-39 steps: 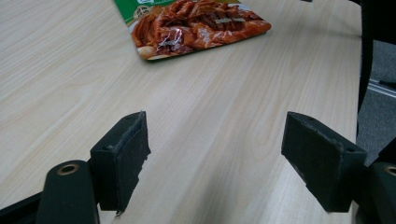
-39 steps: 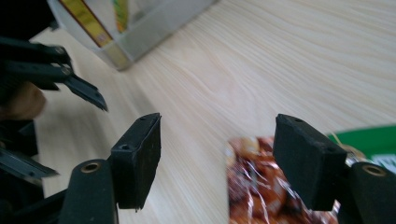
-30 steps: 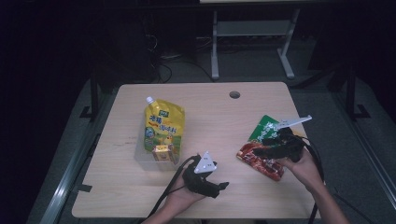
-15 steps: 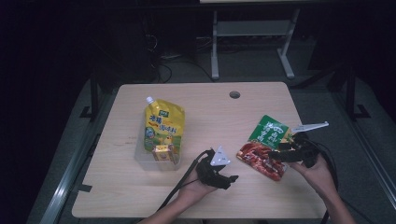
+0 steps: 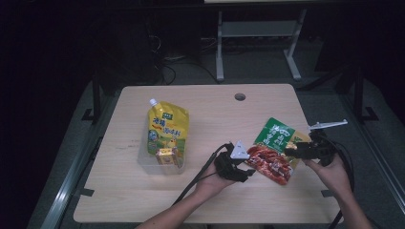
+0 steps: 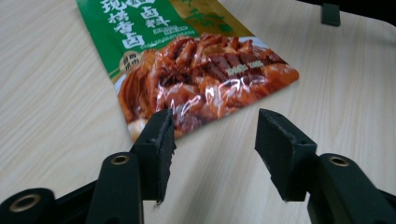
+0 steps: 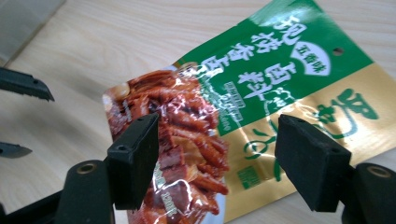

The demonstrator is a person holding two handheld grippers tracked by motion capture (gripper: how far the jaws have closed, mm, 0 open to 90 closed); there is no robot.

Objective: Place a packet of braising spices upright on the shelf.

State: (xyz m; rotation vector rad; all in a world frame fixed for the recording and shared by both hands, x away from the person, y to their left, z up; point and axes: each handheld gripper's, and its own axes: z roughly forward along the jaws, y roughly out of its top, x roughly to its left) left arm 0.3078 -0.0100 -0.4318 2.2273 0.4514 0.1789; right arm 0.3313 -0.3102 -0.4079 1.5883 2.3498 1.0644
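A flat snack packet (image 5: 273,149), green and gold at one end and printed with red braised food at the other, lies on the wooden table (image 5: 215,114) at the right. My left gripper (image 5: 249,171) sits low at its red end. Its jaws (image 6: 215,135) have just been closing and still stand open. Bare table shows between them, and the packet (image 6: 201,70) has its corner at the left pad (image 6: 161,140). My right gripper (image 5: 289,151) hovers at the packet's right side. It (image 7: 217,154) is open over the packet (image 7: 261,93), gripping nothing.
A yellow spouted pouch (image 5: 167,126) leans in a clear tub (image 5: 148,164) at the table's left, with a small yellow box (image 5: 165,156) in front of it. A cable hole (image 5: 239,97) sits near the far edge. Cables trail from both grippers toward the near edge.
My left gripper has slid right and forward up to the packet's red end, and its jaws have narrowed. The right gripper has shifted right along the packet.
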